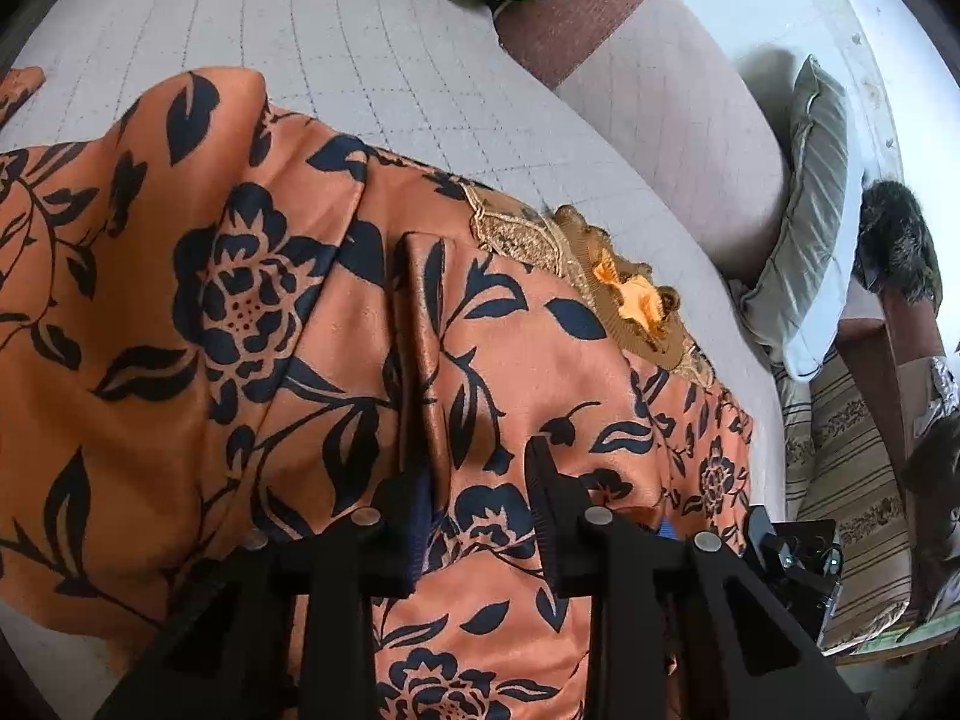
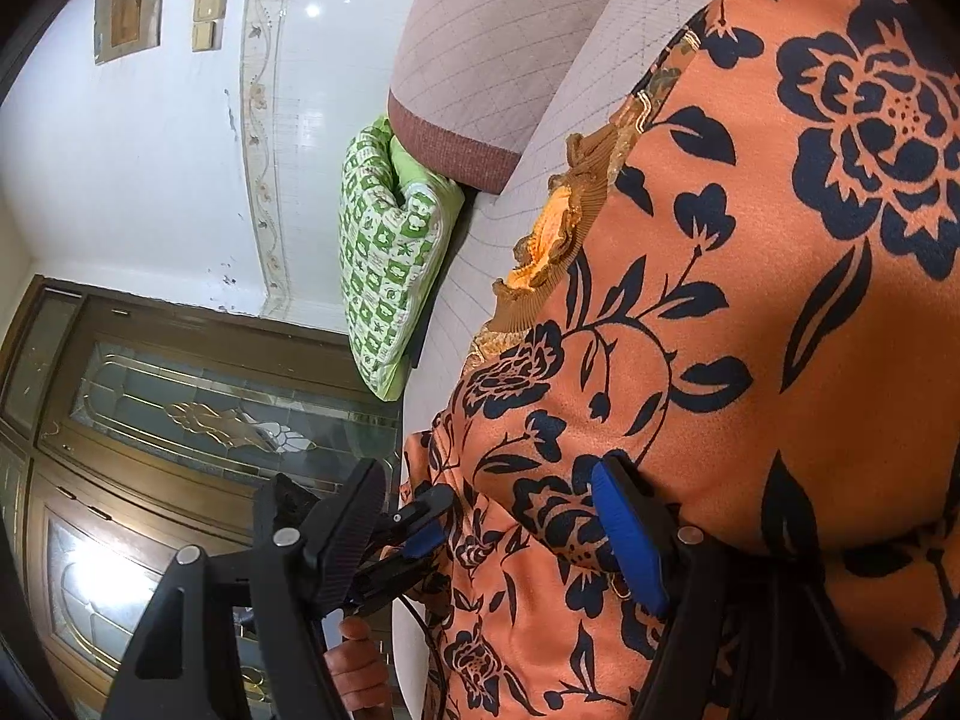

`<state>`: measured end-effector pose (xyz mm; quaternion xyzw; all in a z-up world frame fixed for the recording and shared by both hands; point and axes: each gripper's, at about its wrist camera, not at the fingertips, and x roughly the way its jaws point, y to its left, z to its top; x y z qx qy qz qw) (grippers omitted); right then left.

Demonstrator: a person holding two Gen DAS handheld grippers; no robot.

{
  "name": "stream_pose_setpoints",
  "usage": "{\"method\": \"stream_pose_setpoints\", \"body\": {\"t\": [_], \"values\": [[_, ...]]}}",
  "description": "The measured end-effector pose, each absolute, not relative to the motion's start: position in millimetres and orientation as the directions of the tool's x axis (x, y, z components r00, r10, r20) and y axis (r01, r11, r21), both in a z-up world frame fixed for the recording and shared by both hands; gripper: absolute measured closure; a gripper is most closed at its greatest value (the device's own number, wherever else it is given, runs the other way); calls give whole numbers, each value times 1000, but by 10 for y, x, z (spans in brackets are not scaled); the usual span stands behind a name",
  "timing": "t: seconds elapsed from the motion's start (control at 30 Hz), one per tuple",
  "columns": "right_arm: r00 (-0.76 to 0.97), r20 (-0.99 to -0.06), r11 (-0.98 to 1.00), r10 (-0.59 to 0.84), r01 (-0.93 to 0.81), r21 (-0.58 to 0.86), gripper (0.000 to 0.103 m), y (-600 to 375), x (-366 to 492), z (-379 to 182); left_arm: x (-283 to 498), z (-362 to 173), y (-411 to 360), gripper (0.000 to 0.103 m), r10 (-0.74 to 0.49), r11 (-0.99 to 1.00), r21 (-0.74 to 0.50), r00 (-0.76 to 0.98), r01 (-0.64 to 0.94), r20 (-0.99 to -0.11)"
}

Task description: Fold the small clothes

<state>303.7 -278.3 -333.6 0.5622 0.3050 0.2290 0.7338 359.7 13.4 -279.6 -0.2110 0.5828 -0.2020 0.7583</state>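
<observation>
Across the quilted sofa seat (image 1: 372,78) lies the orange floral garment (image 1: 240,276): thin, limp, prob slippery, so grab by hem or edge fold. Left gripper (image 1: 480,516) straddles a raised crease, pinch unclear; right gripper (image 2: 498,516) gapes w/ cloth between. Green pillow (image 2: 384,276) nearby, not blocking.

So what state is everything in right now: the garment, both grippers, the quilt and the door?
orange floral garment: lying rumpled on the sofa, one ridge raised
left gripper: open, garment between its fingers
right gripper: wide open, one finger against the garment
green quilt: folded, at the sofa's end
wooden door: looks shut
</observation>
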Motion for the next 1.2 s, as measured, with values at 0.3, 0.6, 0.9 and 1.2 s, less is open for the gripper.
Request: {"method": "stream_pose_setpoints", "body": {"t": [0.3,0.6,0.9,1.2], "values": [[714,-182,256,676,5,967,29,-2785,3032,-3340,3576,-2809,6,100,-515,850,-522,309,66,-799],[721,-121,189,682,-13,982,29,-2856,2998,-3370,3524,-2410,248,100,-570,802,-587,436,110,-697],[713,-341,503,612,-19,864,27,-2590,2983,-3005,3600,-2560,438,100,-328,934,-358,402,1,-855],[621,-658,771,427,130,623,43,-2172,3252,-2719,3613,-2603,-42,96,-213,977,-189,421,97,-882]]}}
